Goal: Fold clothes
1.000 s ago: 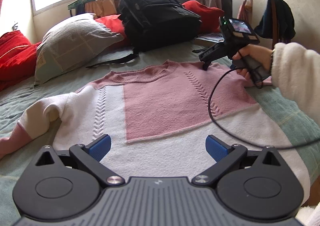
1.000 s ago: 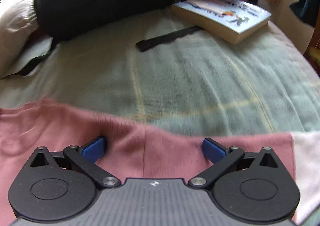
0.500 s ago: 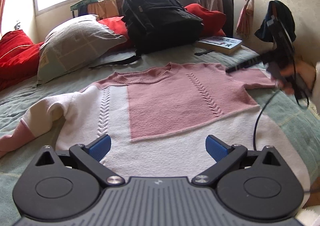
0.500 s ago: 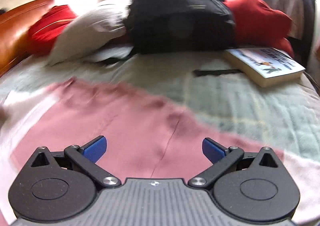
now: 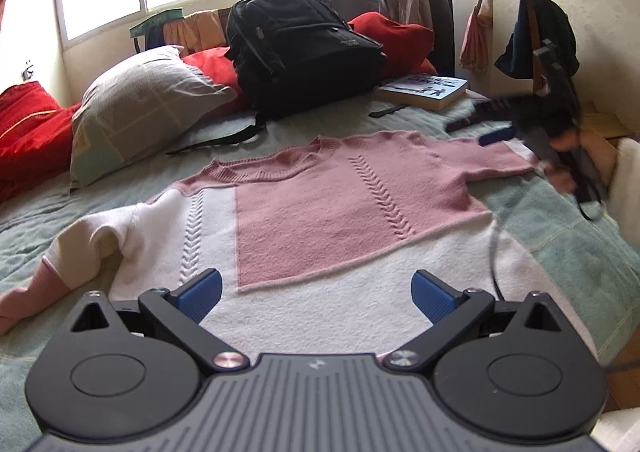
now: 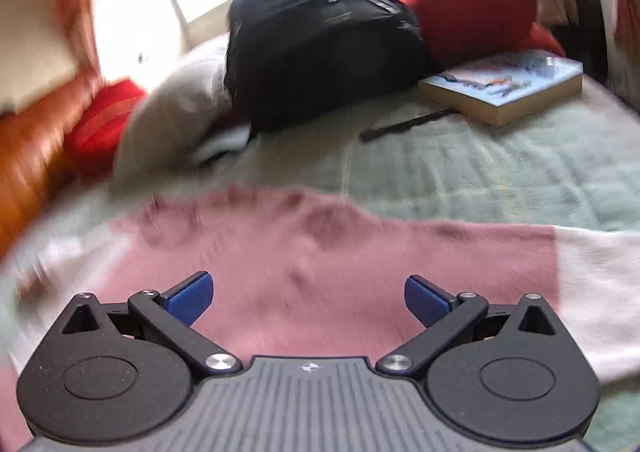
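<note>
Two grippers, left gripper [image 5: 316, 294] and right gripper [image 6: 308, 298], gape wide, holding nothing, above a pink-and-white sweater [image 5: 320, 212] spread flat on a green bedspread [image 6: 480, 172] near a backpack [image 5: 296, 52].

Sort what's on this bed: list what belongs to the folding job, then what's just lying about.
For the job:
- pink and white sweater, spread flat
- left tool, open above its hem
- right tool, open over the pink sleeve

Lying about:
- black backpack
- book
- grey pillow
- red cushions
</note>
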`<state>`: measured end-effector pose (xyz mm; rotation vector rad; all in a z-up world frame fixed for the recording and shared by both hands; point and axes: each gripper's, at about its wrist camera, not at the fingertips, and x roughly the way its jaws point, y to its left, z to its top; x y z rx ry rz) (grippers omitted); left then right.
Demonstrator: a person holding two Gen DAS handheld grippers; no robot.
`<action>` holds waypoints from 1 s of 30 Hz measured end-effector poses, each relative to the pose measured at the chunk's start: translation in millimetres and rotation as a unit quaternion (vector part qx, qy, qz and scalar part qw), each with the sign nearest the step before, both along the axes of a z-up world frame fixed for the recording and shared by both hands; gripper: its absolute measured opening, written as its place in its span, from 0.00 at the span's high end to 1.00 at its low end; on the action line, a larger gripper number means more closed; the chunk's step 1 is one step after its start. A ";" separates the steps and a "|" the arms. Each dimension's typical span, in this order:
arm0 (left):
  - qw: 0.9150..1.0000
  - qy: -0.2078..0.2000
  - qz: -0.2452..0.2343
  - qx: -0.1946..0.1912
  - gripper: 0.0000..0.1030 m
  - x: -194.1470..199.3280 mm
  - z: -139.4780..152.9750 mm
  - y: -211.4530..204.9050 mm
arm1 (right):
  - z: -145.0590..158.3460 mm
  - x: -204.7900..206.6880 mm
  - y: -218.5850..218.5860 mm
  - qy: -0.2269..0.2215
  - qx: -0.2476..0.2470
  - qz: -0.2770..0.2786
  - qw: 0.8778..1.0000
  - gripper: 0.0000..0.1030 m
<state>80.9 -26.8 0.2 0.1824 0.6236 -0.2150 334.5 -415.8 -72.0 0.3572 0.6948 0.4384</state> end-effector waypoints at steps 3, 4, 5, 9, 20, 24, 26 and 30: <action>1.000 0.004 0.002 0.007 0.02 -1.6 -0.2 -6.2 | -10.8 24.6 -17.2 0.038 0.065 -0.010 0.997 0.00; 1.000 0.005 0.002 0.009 0.02 -1.6 -0.3 -8.1 | -15.4 28.1 -24.7 0.048 0.075 -0.018 0.996 0.00; 1.000 0.007 0.003 0.010 0.02 -1.2 -0.5 -9.6 | -19.2 28.9 -34.5 0.056 0.079 -0.025 0.995 0.00; 1.000 0.011 0.002 0.016 0.02 0.5 -0.9 -16.8 | -28.7 24.8 -87.8 0.075 0.100 -0.061 0.990 0.00; 0.999 0.020 -0.032 0.036 0.02 4.4 -0.6 -50.8 | -21.4 -10.2 -235.4 0.087 0.061 -0.267 0.958 0.00; 0.998 0.023 -0.026 0.043 0.02 5.2 -0.7 -55.6 | -11.1 -9.7 -216.1 0.092 0.015 -0.279 0.956 0.00; 0.998 0.024 -0.024 0.045 0.02 6.1 -0.8 -57.2 | -4.2 -8.7 -184.6 0.096 -0.005 -0.247 0.964 0.00; 0.998 0.024 -0.021 0.049 0.02 6.5 -0.4 -58.4 | 14.5 -19.4 -87.2 0.079 -0.061 -0.111 0.989 0.00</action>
